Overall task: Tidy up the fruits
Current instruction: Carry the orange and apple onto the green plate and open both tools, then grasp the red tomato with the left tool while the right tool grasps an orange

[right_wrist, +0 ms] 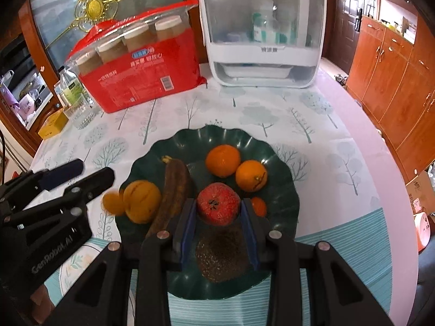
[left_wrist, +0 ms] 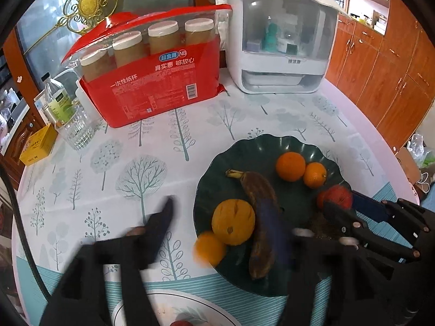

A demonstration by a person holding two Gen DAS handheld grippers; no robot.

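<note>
Tabletop [right_wrist: 339,146] carried the green plate [right_wrist: 282,163] with all the fruit on it. My right gripper [right_wrist: 218,233] was the nearer one: its fingers [right_wrist: 187,225] flanked the red pomegranate [right_wrist: 218,203], pads at its 9 and 3 o'clock; contact unclear, so grip I couldn't tell. Banana [right_wrist: 174,190] lay at the pomegranate's 9 o'clock, long axis 12-to-6. Left gripper [right_wrist: 78,175] sat off the plate at 9 o'clock, fingers spread, empty, a small orange [right_wrist: 112,203] blurred just past its tips.
</note>
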